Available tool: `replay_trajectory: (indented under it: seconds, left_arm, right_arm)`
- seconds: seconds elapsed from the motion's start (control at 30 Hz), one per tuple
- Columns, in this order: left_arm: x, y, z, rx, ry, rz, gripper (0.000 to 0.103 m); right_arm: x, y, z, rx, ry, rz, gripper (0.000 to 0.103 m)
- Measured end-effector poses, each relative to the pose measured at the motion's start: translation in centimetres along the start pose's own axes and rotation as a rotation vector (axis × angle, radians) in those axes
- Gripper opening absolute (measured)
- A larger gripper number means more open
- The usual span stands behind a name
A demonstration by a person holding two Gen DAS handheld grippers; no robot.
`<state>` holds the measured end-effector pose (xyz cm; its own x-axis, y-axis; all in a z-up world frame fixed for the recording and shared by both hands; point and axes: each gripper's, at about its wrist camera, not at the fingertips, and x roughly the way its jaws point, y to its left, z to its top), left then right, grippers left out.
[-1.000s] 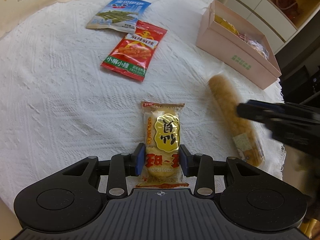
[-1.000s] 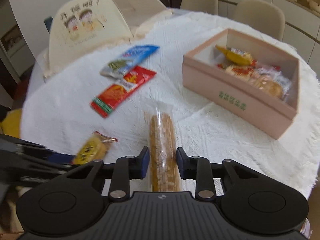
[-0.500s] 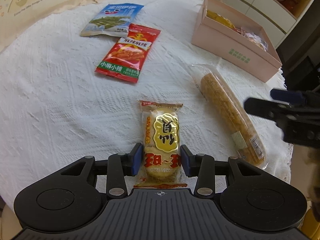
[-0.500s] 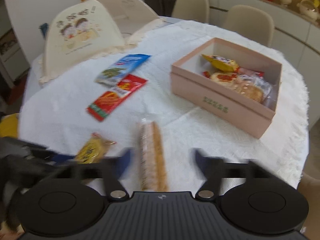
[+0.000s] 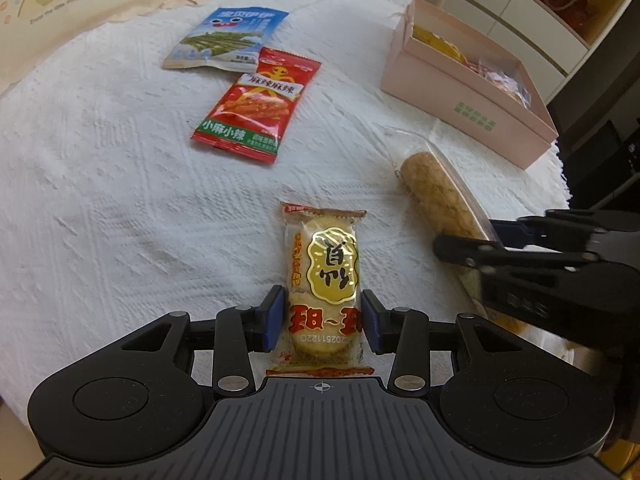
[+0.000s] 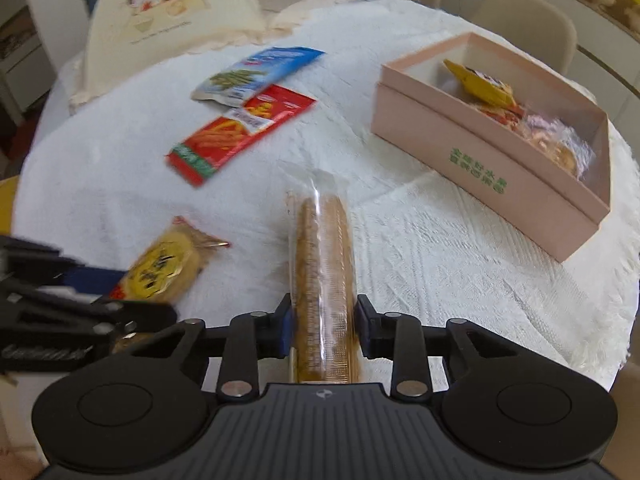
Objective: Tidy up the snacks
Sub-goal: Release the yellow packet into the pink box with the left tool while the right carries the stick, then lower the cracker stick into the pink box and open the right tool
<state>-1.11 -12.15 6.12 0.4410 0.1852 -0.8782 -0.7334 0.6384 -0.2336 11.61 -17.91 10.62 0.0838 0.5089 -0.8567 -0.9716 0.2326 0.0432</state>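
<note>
Left wrist view: the left tool is clamped on the near end of the rice cracker, blue pads pressed to both sides of the packet, which lies on the white tabletop. Off to its right, the right tool is closed tight on the long bar in its clear wrapper, gripping the near end. Farther back the red packet lies with the blue packet just behind it, their edges touching. The pink box sits at the far right, several snacks already inside.
</note>
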Motion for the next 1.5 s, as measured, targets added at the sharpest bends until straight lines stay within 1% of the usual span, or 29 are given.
replay_trajectory:
  seconds: [0.17, 0.33, 0.37, 0.4, 0.43, 0.47, 0.5, 0.53, 0.6, 0.67, 0.73, 0.77, 0.8, 0.83, 0.87, 0.9, 0.97, 1.07, 1.13, 1.17, 1.2, 1.27, 1.33, 1.4, 1.43, 1.47, 1.5]
  left_arm:
    - [0.2, -0.6, 0.2, 0.022, 0.015, 0.028, 0.044]
    - [0.3, -0.9, 0.5, 0.015, 0.029, 0.041, 0.043]
    - [0.3, -0.8, 0.6, 0.007, 0.033, 0.032, 0.042]
    - [0.3, -0.7, 0.8, -0.013, 0.036, 0.007, 0.039]
    - [0.0, -0.4, 1.2, -0.05, 0.04, -0.044, 0.039]
    - [-0.6, -0.5, 2.1, -0.081, 0.023, -0.105, 0.039]
    - [-1.6, -0.9, 3.3, -0.084, -0.02, -0.156, 0.039]
    - [-3.3, -2.0, 5.2, -0.05, -0.091, -0.182, 0.039]
    - [-6.4, -4.4, 8.8, 0.049, -0.202, -0.202, 0.039]
    - [-8.6, -6.6, 12.5, 0.098, -0.265, -0.252, 0.04]
    - [-9.0, -8.6, 16.6, 0.11, -0.272, -0.316, 0.042]
    - [-8.3, -9.5, 18.6, 0.118, -0.251, -0.344, 0.044]
    - [-7.0, -10.1, 20.6, 0.111, -0.211, -0.365, 0.047]
    - [-5.5, -10.4, 21.9, 0.085, -0.172, -0.373, 0.043]
    - [-4.1, -10.3, 22.8, 0.052, -0.146, -0.377, 0.043]
    - [-3.2, -9.9, 23.1, 0.024, -0.156, -0.379, 0.043]
    - [-3.0, -8.8, 22.3, 0.017, -0.205, -0.412, 0.043]
    - [-3.4, -5.9, 19.2, -0.014, -0.23, -0.45, 0.043]
    - [-2.9, -3.7, 16.3, -0.052, -0.228, -0.421, 0.043]
    - [-2.4, -2.4, 14.5, -0.077, -0.209, -0.394, 0.043]
    - [-1.8, -1.3, 13.4, -0.099, -0.187, -0.379, 0.043]
    - [-0.8, 0.3, 11.1, -0.146, -0.143, -0.371, 0.043]
    - [-0.1, 1.7, 9.6, -0.174, -0.121, -0.367, 0.043]
    - [-0.2, 3.1, 8.5, -0.197, -0.12, -0.357, 0.043]
    - [-0.4, 3.9, 7.9, -0.211, -0.121, -0.348, 0.043]
    - [-0.5, 4.8, 7.6, -0.225, -0.119, -0.327, 0.043]
    - [-0.6, 5.4, 7.3, -0.233, -0.115, -0.296, 0.043]
  right_arm:
    - [-3.3, -0.1, -0.6, 0.002, -0.037, 0.046, 0.029]
    - [-6.3, -1.8, -0.7, 0.094, -0.089, 0.048, 0.029]
    - [-6.8, -2.2, -0.6, 0.111, -0.102, 0.041, 0.029]
    - [-7.5, -2.6, -0.6, 0.126, -0.119, 0.031, 0.029]
    - [-7.9, -2.9, -0.6, 0.135, -0.131, 0.023, 0.029]
    - [-8.5, -3.3, -0.6, 0.144, -0.145, 0.009, 0.029]
    - [-9.0, -3.5, -0.6, 0.151, -0.158, -0.005, 0.029]
    - [-9.3, -3.8, -0.6, 0.16, -0.169, -0.016, 0.029]
    - [-9.9, -4.3, -0.7, 0.183, -0.187, -0.027, 0.029]
    - [-10.4, -4.6, -0.7, 0.202, -0.205, -0.035, 0.029]
    - [-10.7, -4.8, -0.8, 0.22, -0.217, -0.028, 0.029]
    - [-10.9, -4.9, -0.9, 0.232, -0.222, -0.023, 0.029]
    - [-11.1, -5.0, -0.9, 0.243, -0.229, -0.019, 0.029]
    - [-11.2, -5.0, -0.9, 0.249, -0.236, -0.019, 0.029]
    - [-11.5, -5.1, -1.0, 0.254, -0.242, -0.025, 0.029]
    - [-11.7, -5.3, -1.1, 0.26, -0.25, -0.035, 0.029]
    - [-12.3, -5.8, -1.7, 0.276, -0.262, -0.064, 0.029]
    - [-12.5, -6.8, -2.4, 0.299, -0.251, -0.109, 0.029]
    - [-12.5, -7.4, -2.1, 0.295, -0.245, -0.143, 0.029]
    - [-12.6, -7.6, -1.7, 0.289, -0.248, -0.156, 0.029]
    - [-12.8, -8.0, -0.7, 0.281, -0.255, -0.161, 0.029]
    - [-13.4, -9.1, 1.8, 0.282, -0.272, -0.131, 0.029]
    - [-13.9, -11.0, 5.5, 0.299, -0.278, -0.099, 0.029]
    - [-13.3, -13.6, 9.9, 0.324, -0.249, -0.117, 0.03]
    - [-12.5, -15.0, 12.0, 0.34, -0.22, -0.128, 0.033]
    - [-11.6, -16.2, 13.7, 0.333, -0.189, -0.124, 0.05]
    - [-10.3, -17.4, 15.5, 0.321, -0.151, -0.122, 0.063]
